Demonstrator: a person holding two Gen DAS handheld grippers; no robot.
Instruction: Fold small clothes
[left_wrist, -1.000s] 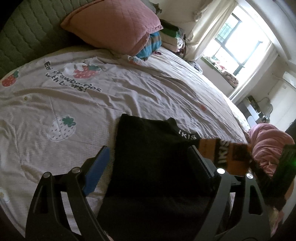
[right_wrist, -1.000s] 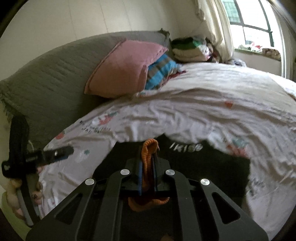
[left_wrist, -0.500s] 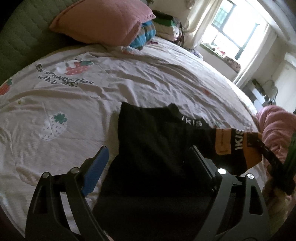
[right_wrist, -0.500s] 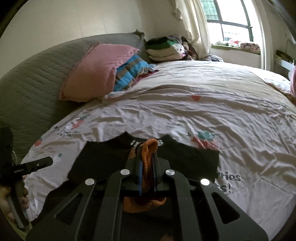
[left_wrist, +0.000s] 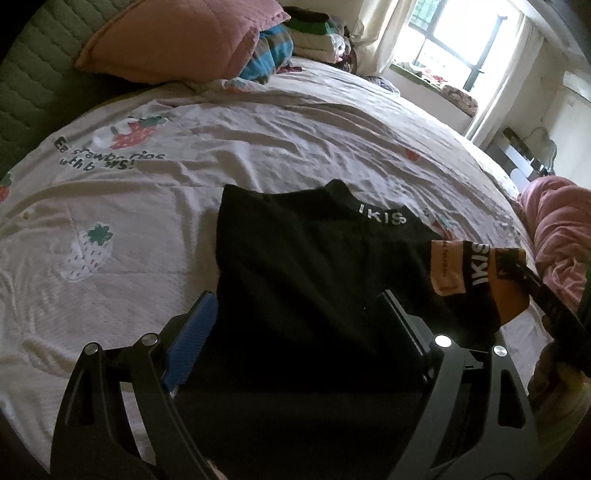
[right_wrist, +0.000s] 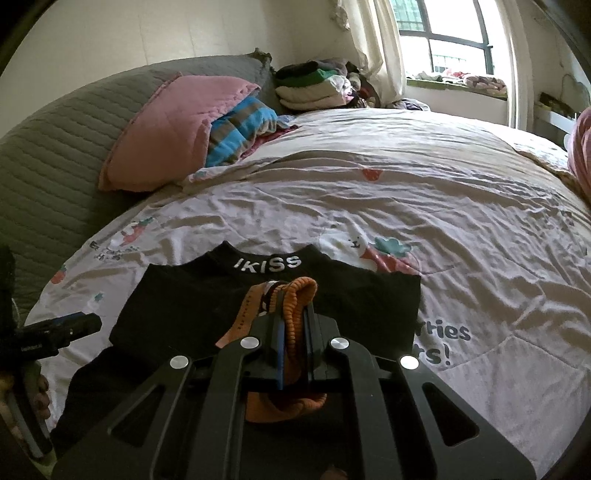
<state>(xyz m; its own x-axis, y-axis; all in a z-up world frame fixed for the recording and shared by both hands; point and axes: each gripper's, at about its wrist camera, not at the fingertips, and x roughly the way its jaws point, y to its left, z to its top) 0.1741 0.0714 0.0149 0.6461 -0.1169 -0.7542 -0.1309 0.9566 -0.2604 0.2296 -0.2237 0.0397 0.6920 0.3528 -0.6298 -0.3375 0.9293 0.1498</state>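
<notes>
A small black top (left_wrist: 314, 266) with a white "IKISS" collar lies flat on the bed; it also shows in the right wrist view (right_wrist: 207, 299). Its sleeve ends in an orange cuff (left_wrist: 461, 273). My right gripper (right_wrist: 293, 325) is shut on that orange cuff (right_wrist: 299, 295) and holds it over the middle of the top. My left gripper (left_wrist: 295, 325) is open, its jaws wide apart above the lower part of the top, holding nothing. The left gripper also shows at the left edge of the right wrist view (right_wrist: 55, 332).
The top lies on a pale strawberry-print duvet (left_wrist: 184, 166). A pink pillow (right_wrist: 173, 129), a striped blue cloth (right_wrist: 240, 125) and a stack of folded clothes (right_wrist: 314, 88) sit by the grey headboard (right_wrist: 55, 147). A pink garment (left_wrist: 561, 229) lies at the bed's right edge.
My right gripper has carried the orange cuff inward over the black top. The left gripper stayed open above the top's lower part.
</notes>
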